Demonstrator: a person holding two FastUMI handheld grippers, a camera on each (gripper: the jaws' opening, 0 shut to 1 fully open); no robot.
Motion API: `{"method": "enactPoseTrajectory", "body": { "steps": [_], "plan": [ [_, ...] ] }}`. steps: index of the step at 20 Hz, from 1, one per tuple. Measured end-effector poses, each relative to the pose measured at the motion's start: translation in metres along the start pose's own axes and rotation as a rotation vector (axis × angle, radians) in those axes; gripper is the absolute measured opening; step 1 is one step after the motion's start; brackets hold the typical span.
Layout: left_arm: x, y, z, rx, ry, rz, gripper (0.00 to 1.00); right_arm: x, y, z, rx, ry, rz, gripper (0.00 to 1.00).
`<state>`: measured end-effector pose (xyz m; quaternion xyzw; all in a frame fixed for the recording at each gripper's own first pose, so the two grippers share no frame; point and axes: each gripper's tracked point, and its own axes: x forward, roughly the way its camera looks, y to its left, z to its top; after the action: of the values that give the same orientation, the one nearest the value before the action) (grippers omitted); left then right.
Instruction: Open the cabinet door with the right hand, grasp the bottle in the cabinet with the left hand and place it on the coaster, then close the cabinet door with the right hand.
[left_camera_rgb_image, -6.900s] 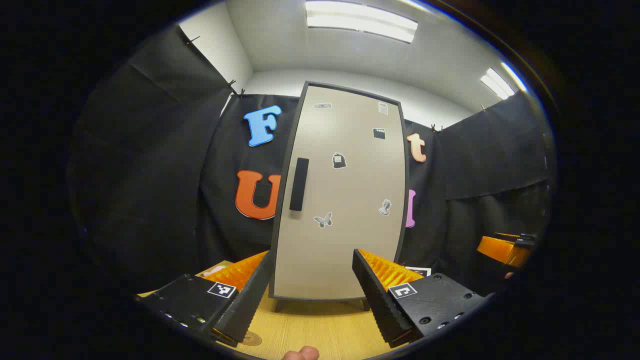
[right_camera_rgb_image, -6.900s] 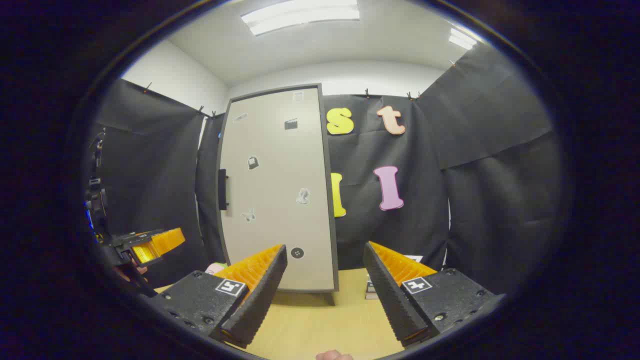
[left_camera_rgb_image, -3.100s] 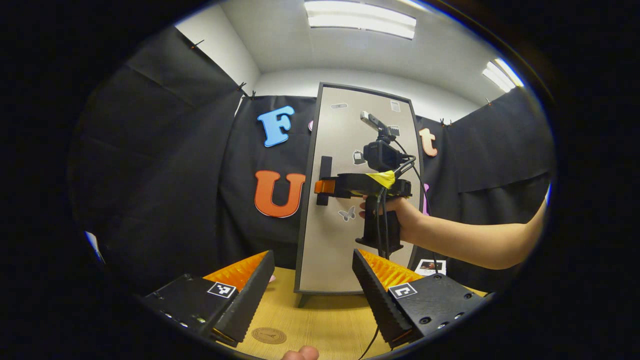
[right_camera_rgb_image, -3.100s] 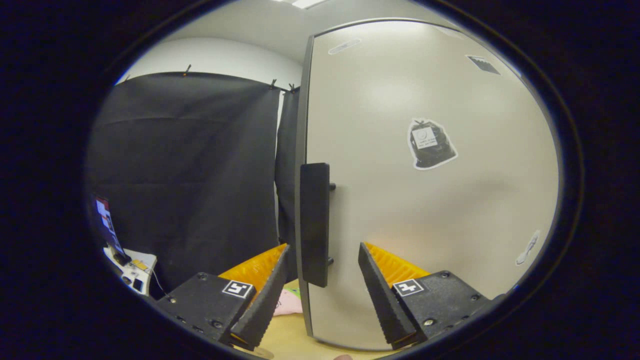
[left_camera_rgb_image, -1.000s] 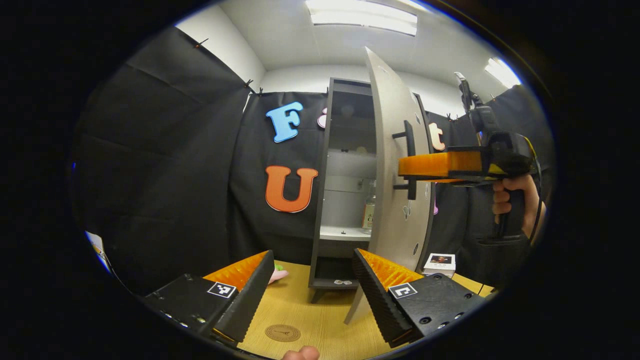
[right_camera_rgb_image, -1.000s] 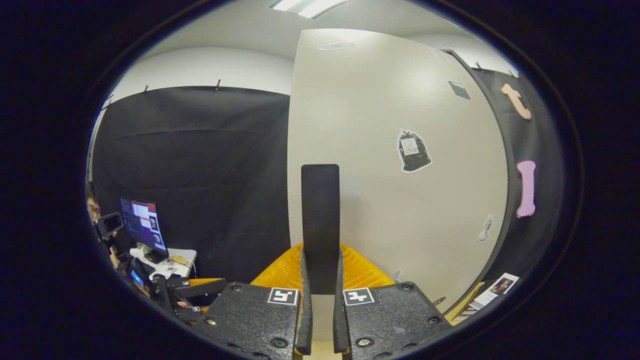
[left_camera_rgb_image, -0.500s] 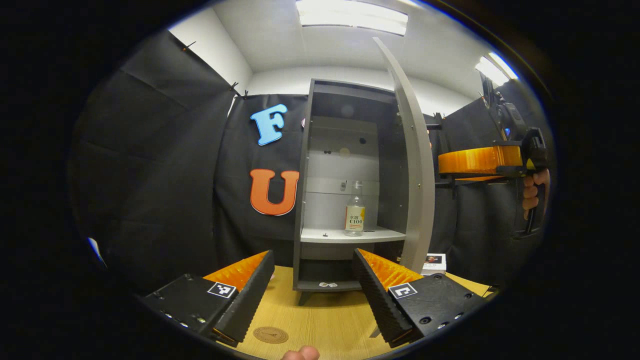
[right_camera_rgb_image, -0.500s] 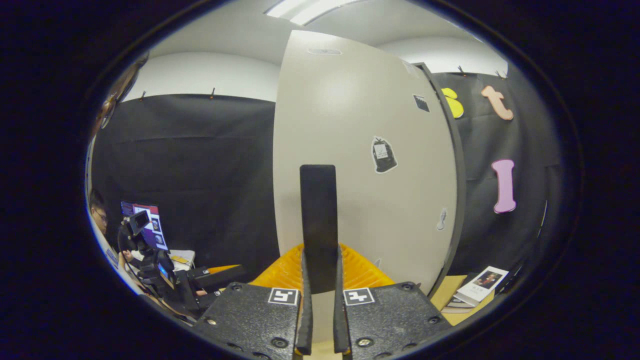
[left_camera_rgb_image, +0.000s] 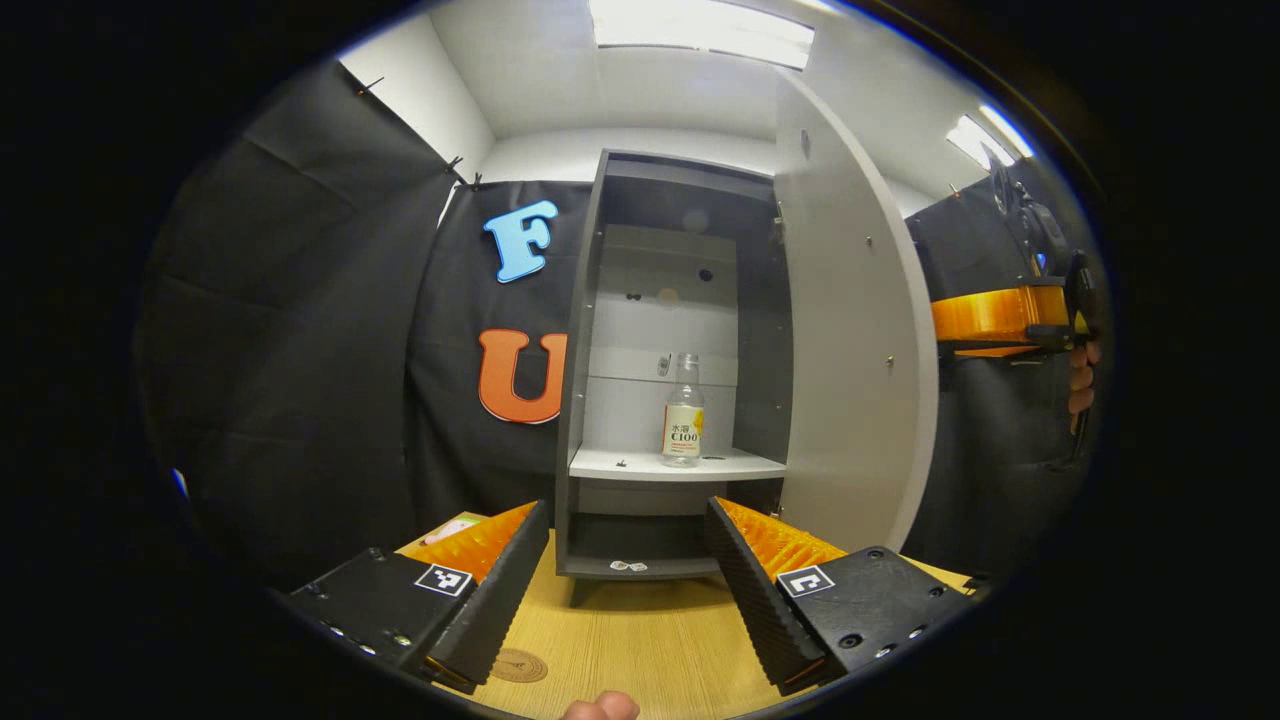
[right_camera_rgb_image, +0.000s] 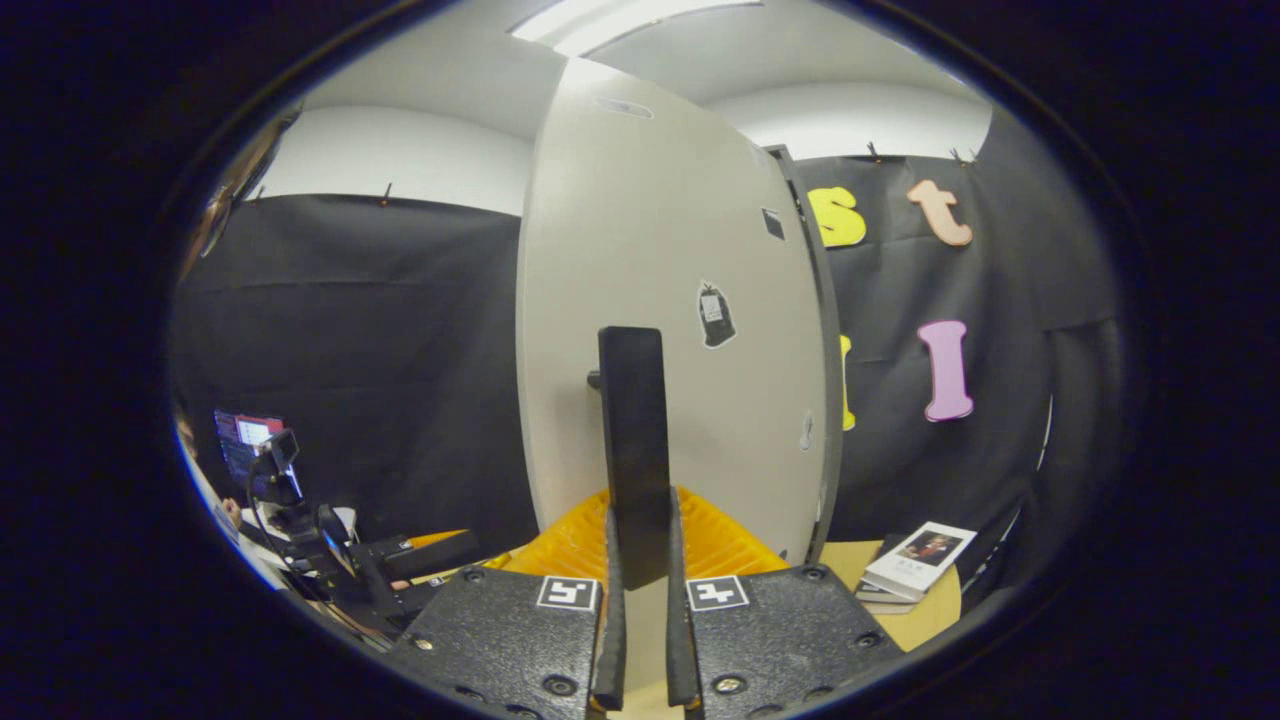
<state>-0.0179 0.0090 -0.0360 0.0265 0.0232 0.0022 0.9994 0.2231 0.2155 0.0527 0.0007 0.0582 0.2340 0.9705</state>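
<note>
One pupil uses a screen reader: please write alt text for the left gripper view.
An open cabinet shows a bottle upright on its shelf, door swung right. The open left gripper waits above a wooden table with a coaster.

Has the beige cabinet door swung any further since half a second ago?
Yes. In the left gripper view the beige cabinet door has swung further right, away from the dark grey cabinet frame, so its inner face now shows.
</note>
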Motion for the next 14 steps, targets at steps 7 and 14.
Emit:
{"method": "enactPoseTrajectory", "body": {
  "steps": [7,14],
  "plan": [
    [0.006,-0.015,-0.009,0.025,0.005,-0.011,0.95,-0.002,-0.028,0.0,0.001,-0.011,-0.179,0.18],
    [0.011,-0.037,-0.013,0.027,0.014,-0.048,0.95,-0.014,-0.051,0.003,0.014,-0.032,-0.303,0.09]
  ]
}}
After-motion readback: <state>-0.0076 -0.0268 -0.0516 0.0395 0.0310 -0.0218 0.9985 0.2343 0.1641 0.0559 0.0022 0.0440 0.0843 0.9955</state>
